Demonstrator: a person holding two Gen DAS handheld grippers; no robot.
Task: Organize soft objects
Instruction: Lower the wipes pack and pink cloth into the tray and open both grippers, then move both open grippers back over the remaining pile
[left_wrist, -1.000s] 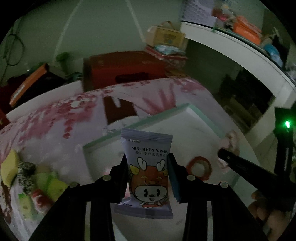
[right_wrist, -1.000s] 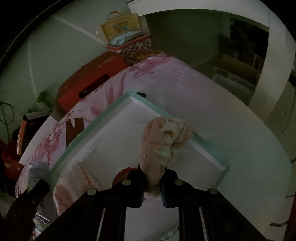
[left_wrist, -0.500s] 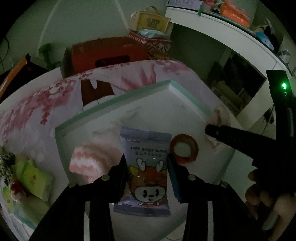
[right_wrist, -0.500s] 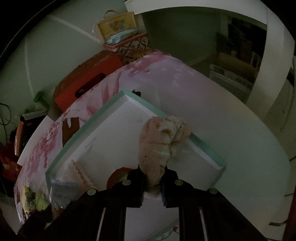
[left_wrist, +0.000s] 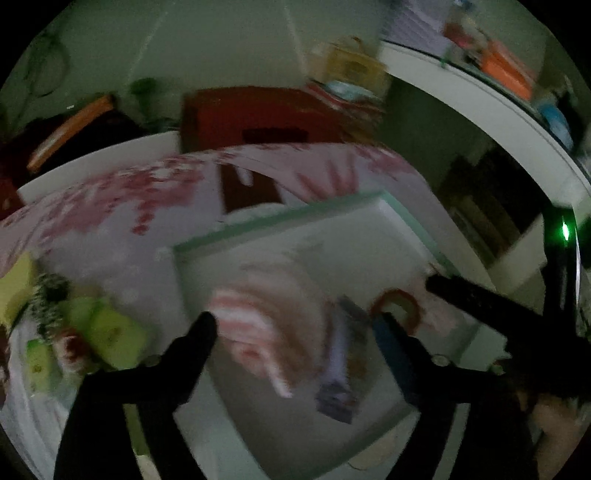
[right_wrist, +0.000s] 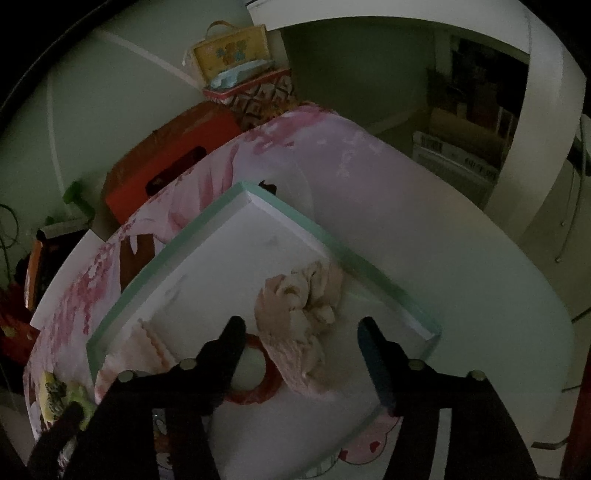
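Left wrist view shows the left claw (left_wrist: 295, 325) now spread wide, where half a second ago it pinched the baby wipes pack (left_wrist: 338, 373); the pack lies blurred on the white floor of the tray (left_wrist: 280, 221), between the fingers but touched by neither. Right wrist view tells the same of the right claw (right_wrist: 301, 332): its fingers stand well apart, and the pink plush toy (right_wrist: 299, 325) it gripped a moment ago lies loose in the tray, near the far-right rim. Both releases suggest that two more soft things are sorted into the tray and that both claws are free for the next pick. Counted inside the tray: one wipes pack, one plush toy, one red ring (right_wrist: 255, 384) just beside the toy, and one pink striped folded cloth (left_wrist: 255, 328) at the left, so four pieces. Outside it, on the flowered cover of the desk (left_wrist: 110, 221), a small heap of yellow-green items (left_wrist: 96, 332) waits; blur hides their number, perhaps three or four.
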